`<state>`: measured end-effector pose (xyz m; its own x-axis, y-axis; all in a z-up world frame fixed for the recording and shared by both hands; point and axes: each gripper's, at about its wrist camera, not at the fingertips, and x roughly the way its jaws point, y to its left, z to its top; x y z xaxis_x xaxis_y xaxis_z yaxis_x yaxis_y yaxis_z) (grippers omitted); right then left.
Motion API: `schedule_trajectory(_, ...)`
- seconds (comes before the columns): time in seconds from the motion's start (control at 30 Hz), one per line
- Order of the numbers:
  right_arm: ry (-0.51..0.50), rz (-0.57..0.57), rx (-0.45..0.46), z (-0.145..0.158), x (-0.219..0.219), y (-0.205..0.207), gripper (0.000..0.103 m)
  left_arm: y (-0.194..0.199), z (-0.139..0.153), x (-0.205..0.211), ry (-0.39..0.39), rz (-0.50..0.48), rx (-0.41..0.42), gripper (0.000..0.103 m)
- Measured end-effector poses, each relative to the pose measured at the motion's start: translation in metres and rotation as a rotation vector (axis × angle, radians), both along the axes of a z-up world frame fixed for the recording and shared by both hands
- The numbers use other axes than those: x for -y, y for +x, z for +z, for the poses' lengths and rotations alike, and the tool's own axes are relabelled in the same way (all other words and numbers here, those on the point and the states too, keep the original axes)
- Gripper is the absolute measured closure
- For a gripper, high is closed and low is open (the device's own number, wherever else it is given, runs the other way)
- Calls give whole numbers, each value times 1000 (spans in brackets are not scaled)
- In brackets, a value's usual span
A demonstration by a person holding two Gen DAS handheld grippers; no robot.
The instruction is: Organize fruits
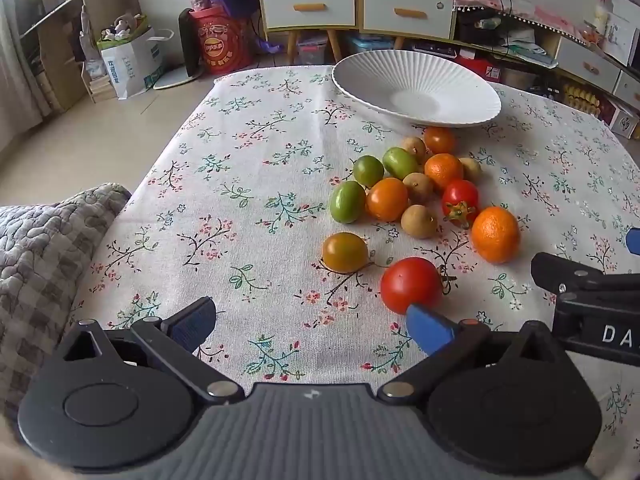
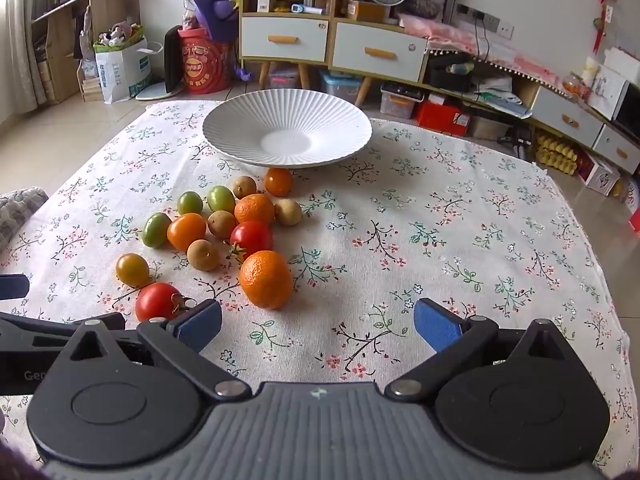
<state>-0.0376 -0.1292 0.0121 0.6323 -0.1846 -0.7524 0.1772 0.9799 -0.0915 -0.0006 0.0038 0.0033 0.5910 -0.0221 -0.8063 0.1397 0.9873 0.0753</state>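
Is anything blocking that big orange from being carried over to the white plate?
Yes: the other fruits lie clustered on the cloth between the big orange and the white plate. Lifted over them, nothing visible blocks it.

Mixed fruits [image 2: 224, 228] clustered loose on tablecloth, just before empty white ribbed plate [image 2: 240, 120]

A plate [image 2: 287, 136] stands on the far part of the tabletop [image 2: 460, 240]. Just before it, touching its near edge, the fruits [image 2: 236, 224] lie in a loose cluster, left of the middle. Nearest lie three: a mandarin [image 2: 266, 279] to the right, a tomato [image 2: 157, 301] left of it, and a smaller tomato [image 2: 132, 269] just beyond that one.
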Motion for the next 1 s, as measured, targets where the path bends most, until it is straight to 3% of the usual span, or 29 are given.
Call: schedule_trajectory(1.0, 12, -2, -18, -3, 4, 2, 1, -2, -3, -18, -44, 7, -2, 2)
